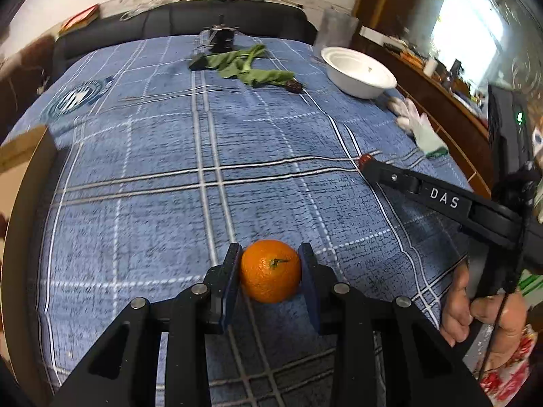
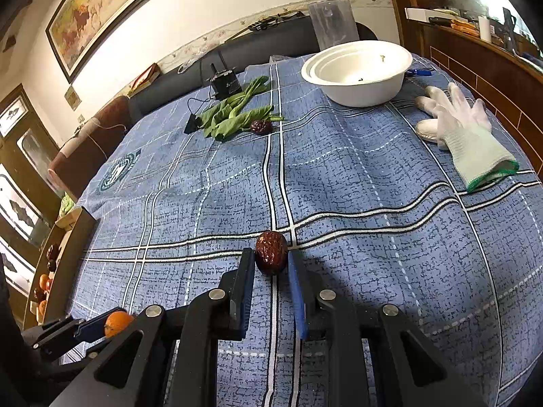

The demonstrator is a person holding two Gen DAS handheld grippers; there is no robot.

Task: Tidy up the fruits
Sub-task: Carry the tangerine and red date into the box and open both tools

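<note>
Both hand-held grippers pinching fruit on the blue plaid-clothed counter (image 2: 339,176)

The left hand-held gripper (image 1: 270,268) clamps a round orange tangerine (image 1: 270,270); the right hand-held gripper (image 2: 271,264) is pressed onto a wrinkled dark-red jujube (image 2: 270,252) by its tips only, so I judge the jujube could squirt free when lifted. The white plastic bowl (image 2: 356,68) sits well apart, near the far edge beside a white knit glove (image 2: 468,132)

Red date (image 1: 365,159) mostly hidden; shelf fruit (image 2: 45,283) tiny

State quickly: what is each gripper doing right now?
Left gripper: shut on the orange.
Right gripper: shut on the red date.
</note>
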